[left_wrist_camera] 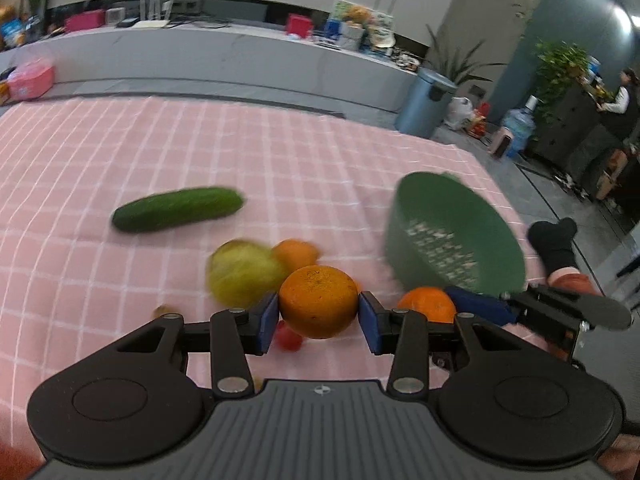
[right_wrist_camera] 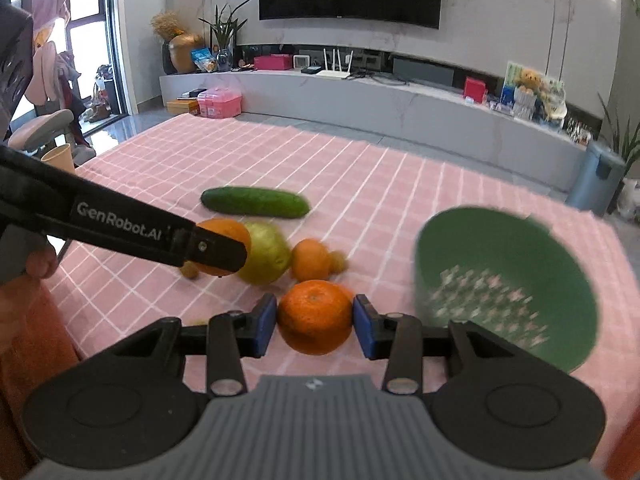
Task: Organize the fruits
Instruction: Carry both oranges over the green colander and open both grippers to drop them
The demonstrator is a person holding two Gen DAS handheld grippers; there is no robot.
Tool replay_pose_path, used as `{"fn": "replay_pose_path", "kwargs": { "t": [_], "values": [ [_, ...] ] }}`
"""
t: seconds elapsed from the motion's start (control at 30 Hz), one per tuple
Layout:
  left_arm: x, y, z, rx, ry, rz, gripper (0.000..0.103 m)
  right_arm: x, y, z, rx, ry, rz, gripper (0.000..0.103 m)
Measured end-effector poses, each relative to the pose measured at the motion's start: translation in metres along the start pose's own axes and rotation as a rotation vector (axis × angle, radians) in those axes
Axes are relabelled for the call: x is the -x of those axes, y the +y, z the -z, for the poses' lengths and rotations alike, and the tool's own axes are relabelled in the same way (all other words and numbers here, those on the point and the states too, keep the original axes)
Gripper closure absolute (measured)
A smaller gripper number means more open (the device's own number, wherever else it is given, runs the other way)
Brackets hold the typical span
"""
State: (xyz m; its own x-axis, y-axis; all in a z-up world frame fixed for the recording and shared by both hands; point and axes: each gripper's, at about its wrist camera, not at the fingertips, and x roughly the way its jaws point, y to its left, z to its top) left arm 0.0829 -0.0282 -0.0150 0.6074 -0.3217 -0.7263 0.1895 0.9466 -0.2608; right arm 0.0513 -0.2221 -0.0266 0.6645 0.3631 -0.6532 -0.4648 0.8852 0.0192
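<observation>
Left wrist: fingers (left_wrist_camera: pixel 269 316) pinch an orange (left_wrist_camera: pixel 318 301); right likewise.

**What things look made of**

The tablecloth (right_wrist_camera: pixel 360 184) is soft pink cloth with thin white lines. At 3 o'clock from the fruit, the green bowl (right_wrist_camera: pixel 516 248) looks like smooth, dull plastic. The orange (left_wrist_camera: pixel 318 300) has bumpy, dotted skin. The cucumber (right_wrist_camera: pixel 256 202) at 12 o'clock is dark and a bit shiny. The blue pads (left_wrist_camera: pixel 267 320) look rubbery.
</observation>
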Motion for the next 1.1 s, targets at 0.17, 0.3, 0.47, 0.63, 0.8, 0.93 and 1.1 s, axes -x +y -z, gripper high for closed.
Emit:
{"fn": "replay_pose_path", "kwargs": {
  "t": [0.17,0.3,0.47,0.63,0.8,0.93,1.1],
  "values": [
    [-0.011,-0.039,-0.027,-0.048,0.007,0.040,0.055,0.012,-0.038,-0.026,0.073,0.023,0.039,0.065],
    [-0.033,-0.062,-0.045,-0.046,0.032,0.085,0.055,0.008,-0.069,-0.040,0.141,0.064,0.089,0.065],
    [-0.069,-0.085,-0.061,-0.045,0.092,0.155,0.055,-0.008,-0.106,-0.043,0.188,0.143,0.081,0.065],
    [-0.108,-0.108,-0.072,-0.068,0.168,0.203,0.055,-0.037,-0.136,-0.034,0.194,0.245,0.073,0.065],
    [-0.139,-0.119,-0.072,-0.104,0.265,0.142,0.055,-0.060,-0.149,-0.023,0.158,0.314,-0.004,0.065],
    [-0.143,-0.116,-0.065,-0.142,0.309,0.093,0.055,-0.070,-0.144,-0.017,0.136,0.370,-0.060,0.065],
    [-0.143,-0.115,-0.061,-0.189,0.353,0.032,0.055,-0.072,-0.142,-0.016,0.060,0.416,-0.146,0.065]
  ]
}}
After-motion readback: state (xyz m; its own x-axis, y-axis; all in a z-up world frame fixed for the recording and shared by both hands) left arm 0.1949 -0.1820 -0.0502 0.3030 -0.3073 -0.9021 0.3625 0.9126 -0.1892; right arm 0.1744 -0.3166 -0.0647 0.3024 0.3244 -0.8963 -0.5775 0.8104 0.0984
